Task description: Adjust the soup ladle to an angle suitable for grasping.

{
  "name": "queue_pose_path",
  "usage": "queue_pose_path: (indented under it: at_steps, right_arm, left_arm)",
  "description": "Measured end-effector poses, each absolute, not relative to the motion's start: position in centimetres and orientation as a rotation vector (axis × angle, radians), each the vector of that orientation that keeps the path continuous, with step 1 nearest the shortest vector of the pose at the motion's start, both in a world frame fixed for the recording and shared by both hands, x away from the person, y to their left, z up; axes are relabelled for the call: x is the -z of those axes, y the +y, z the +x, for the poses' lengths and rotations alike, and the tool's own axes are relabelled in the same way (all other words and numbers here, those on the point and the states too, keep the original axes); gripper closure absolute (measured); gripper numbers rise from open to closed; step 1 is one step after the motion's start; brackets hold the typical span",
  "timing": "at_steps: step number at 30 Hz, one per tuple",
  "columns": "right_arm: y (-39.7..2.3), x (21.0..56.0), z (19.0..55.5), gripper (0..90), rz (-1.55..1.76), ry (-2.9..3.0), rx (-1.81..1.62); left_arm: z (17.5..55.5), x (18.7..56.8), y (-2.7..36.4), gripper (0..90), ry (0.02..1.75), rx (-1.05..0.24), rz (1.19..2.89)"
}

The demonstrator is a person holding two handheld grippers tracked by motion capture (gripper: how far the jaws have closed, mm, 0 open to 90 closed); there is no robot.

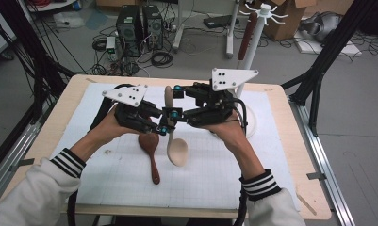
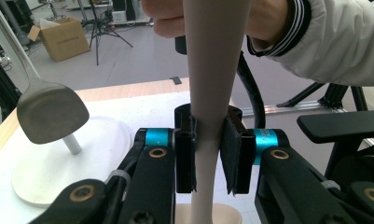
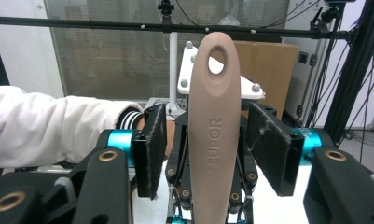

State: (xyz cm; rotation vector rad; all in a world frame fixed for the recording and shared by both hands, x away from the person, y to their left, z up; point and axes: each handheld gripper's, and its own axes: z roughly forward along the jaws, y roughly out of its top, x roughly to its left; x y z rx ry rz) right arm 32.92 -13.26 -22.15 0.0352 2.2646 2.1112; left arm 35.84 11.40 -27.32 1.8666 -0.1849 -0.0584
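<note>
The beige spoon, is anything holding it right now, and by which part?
The left tool clamps the beige spoon at mid-handle. The right tool straddles the upper handle near the hanging hole, pads not touching.

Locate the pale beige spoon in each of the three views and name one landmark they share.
High view: pale beige spoon at centre, bowl toward the person, handle up between both grippers.
Left gripper view: its handle runs vertically through the centre, clamped between the fingers.
Right gripper view: handle end with hanging hole at centre, between open fingers.
Shared landmark: striped cuffs.
</note>
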Motion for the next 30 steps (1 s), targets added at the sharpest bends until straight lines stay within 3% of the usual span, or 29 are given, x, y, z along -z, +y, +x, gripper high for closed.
queue_pose_path:
  at_steps: [19,30]
  right_arm:
    - [-13.49,22.1,32.86,66.6,0.039,2.266,-2.112]
    - [-13.41,22.08,32.91,68.1,0.076,2.257,-2.097]
  left_arm:
    - [35.77,27.39,11.12,76.5,-0.198,0.052,1.871]
    - [35.97,27.48,11.27,76.3,-0.179,0.064,1.869]
